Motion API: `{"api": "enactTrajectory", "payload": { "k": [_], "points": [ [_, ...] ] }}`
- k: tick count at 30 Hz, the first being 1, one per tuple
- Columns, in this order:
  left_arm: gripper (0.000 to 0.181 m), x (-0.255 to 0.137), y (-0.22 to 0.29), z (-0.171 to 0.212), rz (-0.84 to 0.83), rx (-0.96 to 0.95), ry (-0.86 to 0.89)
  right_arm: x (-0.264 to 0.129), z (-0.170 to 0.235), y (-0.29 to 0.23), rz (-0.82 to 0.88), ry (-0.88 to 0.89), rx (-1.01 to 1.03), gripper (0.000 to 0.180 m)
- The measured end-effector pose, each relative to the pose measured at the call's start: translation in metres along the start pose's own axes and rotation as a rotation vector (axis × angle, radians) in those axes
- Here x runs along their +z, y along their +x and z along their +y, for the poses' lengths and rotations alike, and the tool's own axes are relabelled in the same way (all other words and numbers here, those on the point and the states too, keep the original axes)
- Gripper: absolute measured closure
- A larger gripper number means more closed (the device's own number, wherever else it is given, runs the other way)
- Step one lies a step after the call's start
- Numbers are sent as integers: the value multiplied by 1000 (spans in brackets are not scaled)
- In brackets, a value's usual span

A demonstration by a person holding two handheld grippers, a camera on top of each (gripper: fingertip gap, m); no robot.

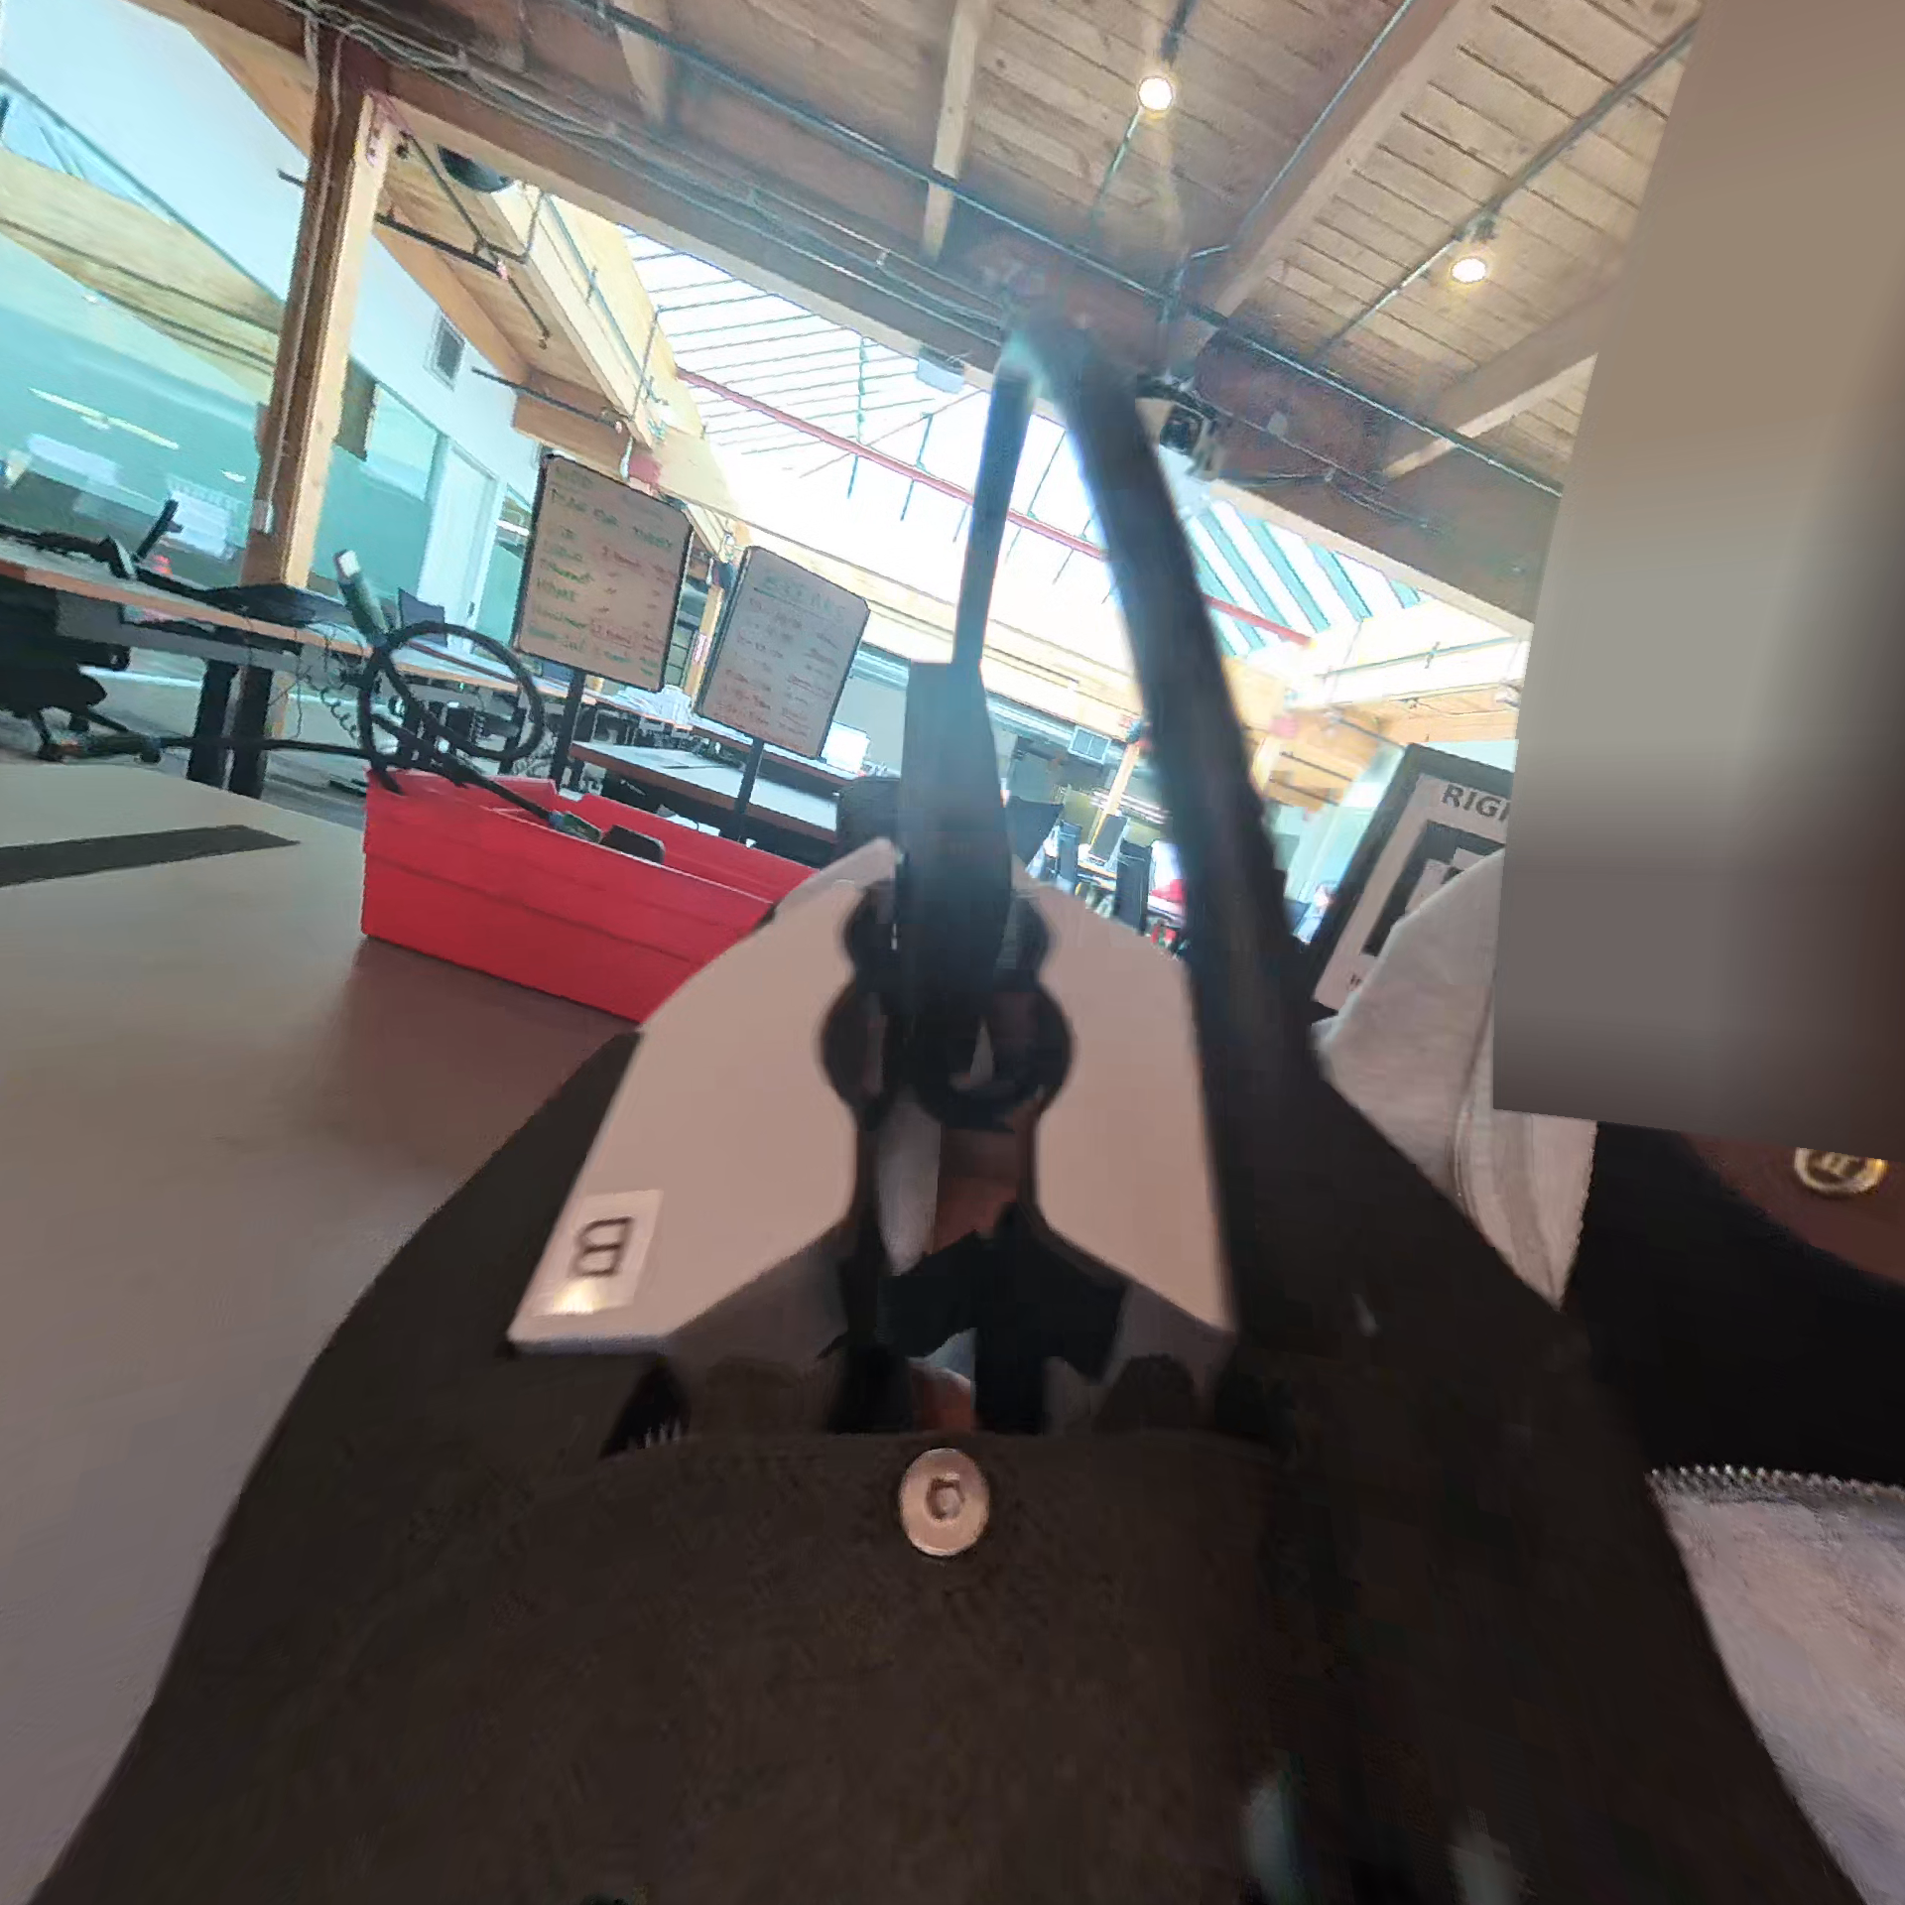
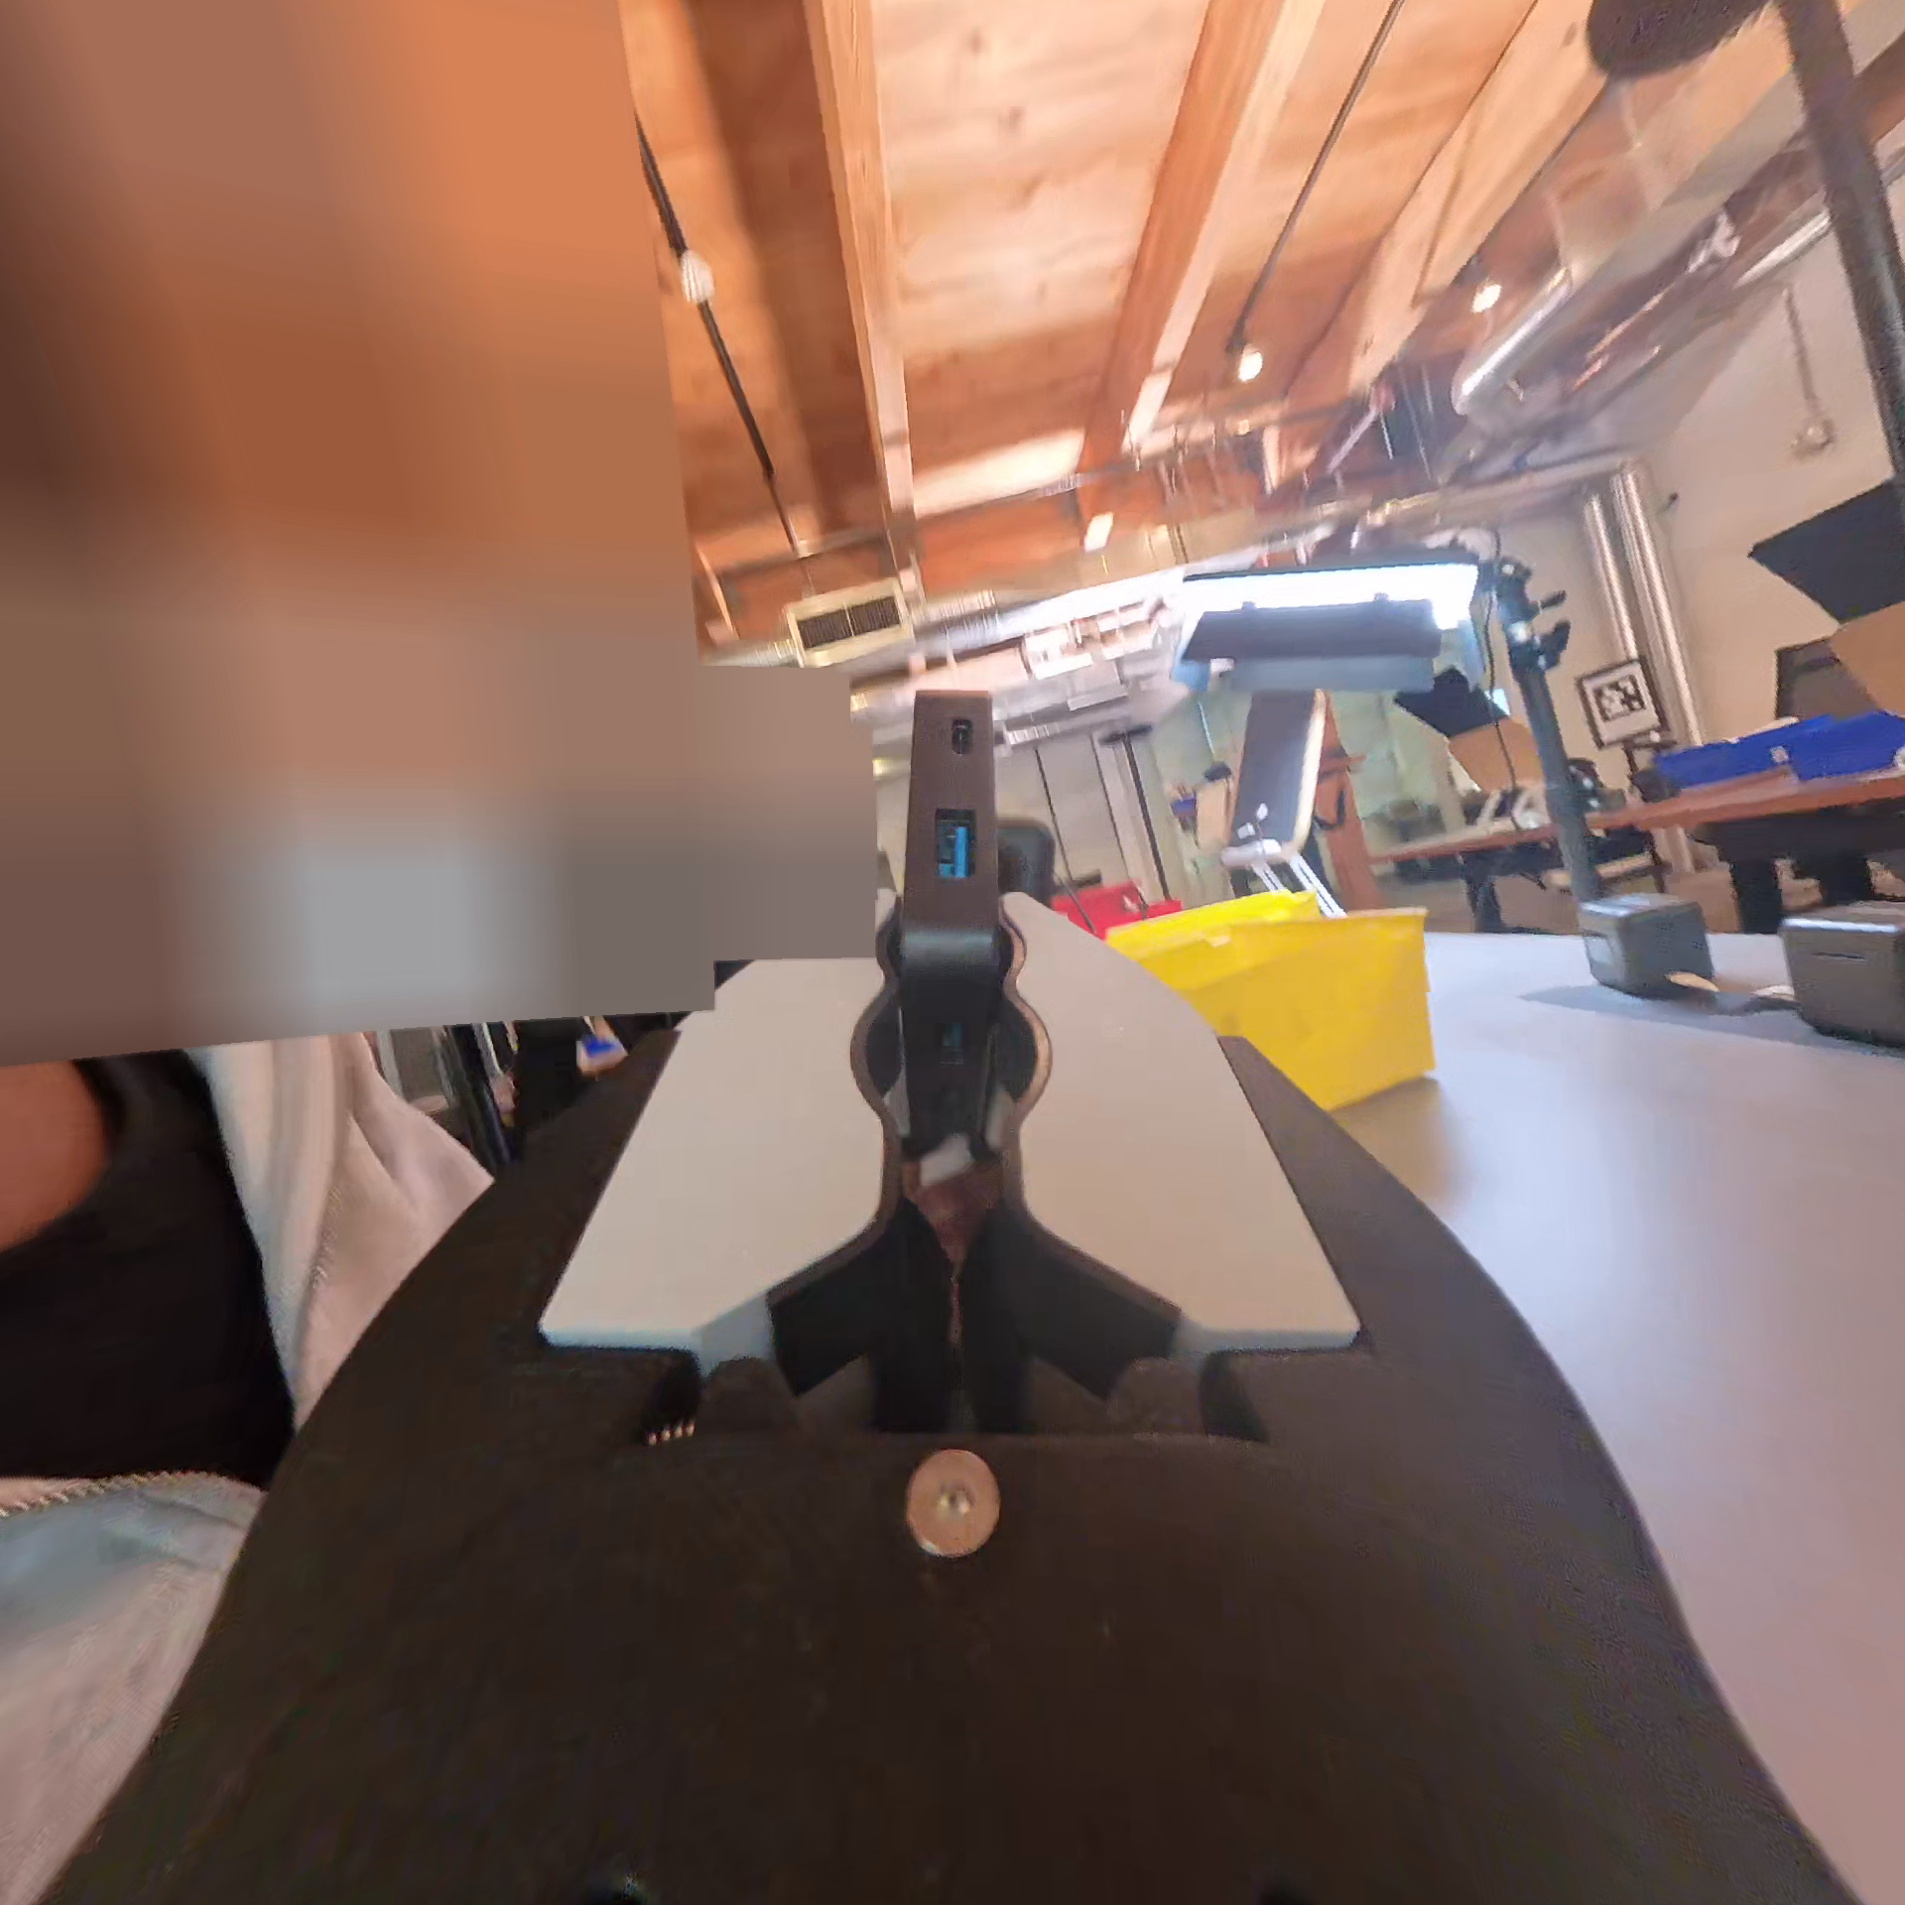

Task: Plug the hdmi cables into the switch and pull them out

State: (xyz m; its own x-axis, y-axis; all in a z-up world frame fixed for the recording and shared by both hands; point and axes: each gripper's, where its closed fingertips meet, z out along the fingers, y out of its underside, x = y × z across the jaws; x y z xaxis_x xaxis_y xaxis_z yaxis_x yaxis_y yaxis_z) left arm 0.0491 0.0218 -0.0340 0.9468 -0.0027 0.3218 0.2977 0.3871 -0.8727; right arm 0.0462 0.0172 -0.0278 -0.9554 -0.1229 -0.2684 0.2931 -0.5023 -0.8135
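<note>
Left wrist view: an HDMI plug (image 1: 950, 825) is pinched in the left tongs (image 1: 954, 990), the switch (image 2: 950, 825) is clamped upright in the right tongs (image 2: 948, 1031); misalignment, from either piece tilting in its grip, is risked at insertion.

red bin (image 1: 536, 907) on table (image 1: 155, 1031), left | yellow bin (image 2: 1309, 990) on table, right; boxes (image 2: 1649, 954) beyond

1. The left gripper (image 1: 943, 990) is tilted upward, its grey fingers (image 1: 742, 1113) closed tightly on a black plug.
2. The right gripper (image 2: 948, 1015) is likewise angled upward, its fingers (image 2: 1124, 1134) clamped on a slim black device, which is held upright between them.
</note>
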Motion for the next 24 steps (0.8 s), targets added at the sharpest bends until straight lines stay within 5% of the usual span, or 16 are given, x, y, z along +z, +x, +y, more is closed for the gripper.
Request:
{"api": "enactTrajectory", "payload": {
  "k": [1, 4, 8, 12, 17, 19, 22, 24],
  "points": [
    [167, -1, 1, -1, 2, 25, 3, 2, 5, -1, 9, -30, -31, 165],
    [167, -6, -1, 0, -52, 155, -52, 3, 11, 2, 43, -111, -100, 164],
    [167, -18, -19, 1, -267, 525, -212, -6, 7, 14, 161, -269, -417, 126],
    [168, -34, -45, 20, -463, 948, -521, -26, 17, 26, 244, -669, -960, 118],
    [167, -26, -41, 48, -372, 1101, -669, -49, 42, 35, 107, -1165, -1383, 131],
    [167, -26, -41, 56, -350, 1150, -719, -46, 50, 34, 41, -1181, -1515, 157],
    [166, -26, -41, 56, -353, 1192, -710, -44, 51, 34, 31, -1142, -1552, 162],
    [160, -18, -30, 39, -351, 1154, -538, -37, 42, 27, 28, -950, -1425, 165]
  ]
}}
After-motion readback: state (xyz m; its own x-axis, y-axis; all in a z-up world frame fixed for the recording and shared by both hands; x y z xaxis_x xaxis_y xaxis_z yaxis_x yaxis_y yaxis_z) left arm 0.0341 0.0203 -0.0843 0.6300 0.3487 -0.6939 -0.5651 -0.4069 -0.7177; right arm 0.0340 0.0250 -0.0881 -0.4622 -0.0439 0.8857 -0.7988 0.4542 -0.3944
